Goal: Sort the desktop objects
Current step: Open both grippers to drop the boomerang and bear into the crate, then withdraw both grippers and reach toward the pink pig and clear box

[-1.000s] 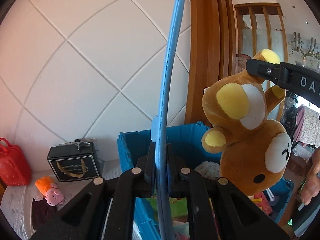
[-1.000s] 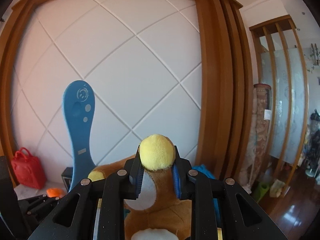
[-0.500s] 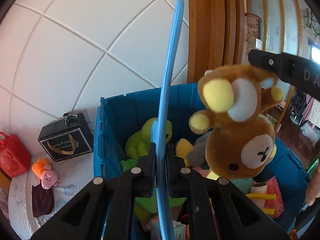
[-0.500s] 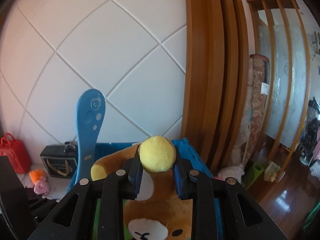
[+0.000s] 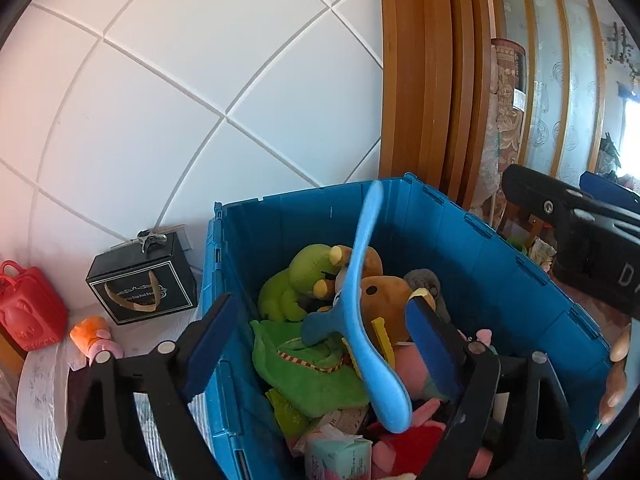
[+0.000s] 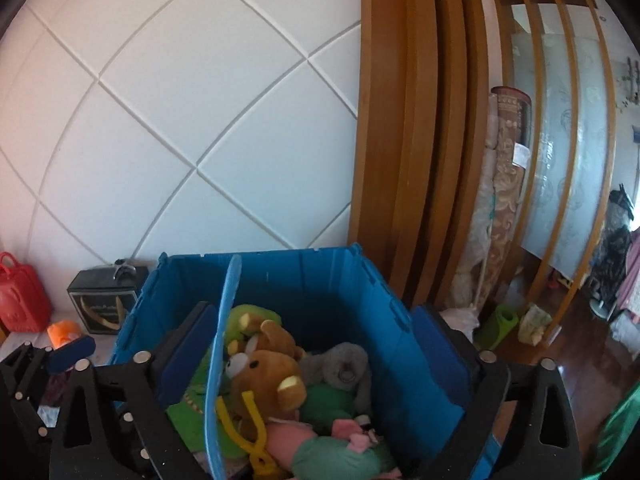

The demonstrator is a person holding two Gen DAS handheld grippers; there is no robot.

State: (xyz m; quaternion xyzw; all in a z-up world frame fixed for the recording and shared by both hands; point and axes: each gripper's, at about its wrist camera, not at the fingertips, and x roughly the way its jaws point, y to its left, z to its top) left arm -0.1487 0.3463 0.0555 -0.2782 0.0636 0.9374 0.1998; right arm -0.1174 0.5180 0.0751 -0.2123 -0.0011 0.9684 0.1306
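Observation:
A long flat blue paddle (image 5: 364, 248) tips loose over the blue crate (image 5: 500, 264), its lower end hanging between the jaws of my left gripper (image 5: 320, 312). Those jaws are opening and the pads do not touch it. The brown bear plush (image 6: 272, 372) lies on the toys inside the crate (image 6: 320, 280). Above it my right gripper (image 6: 312, 316) has its jaws opening with nothing pressed between them. The paddle (image 6: 218, 360) stands on edge left of the bear. The right gripper's finger (image 5: 560, 208) shows at the right edge of the left wrist view.
A green frog plush (image 5: 292, 280), a grey plush (image 6: 340, 364) and a yellow slingshot (image 6: 248, 420) fill the crate. Left of it stand a black gift box (image 5: 140, 276), a red bag (image 5: 28, 312) and an orange-pink plush (image 5: 94, 334). A wooden door frame (image 5: 420, 80) rises behind.
Both grippers came down over the crate and went from shut to wide open. The bear dropped into the crate. The paddle left the left pads and tilts away.

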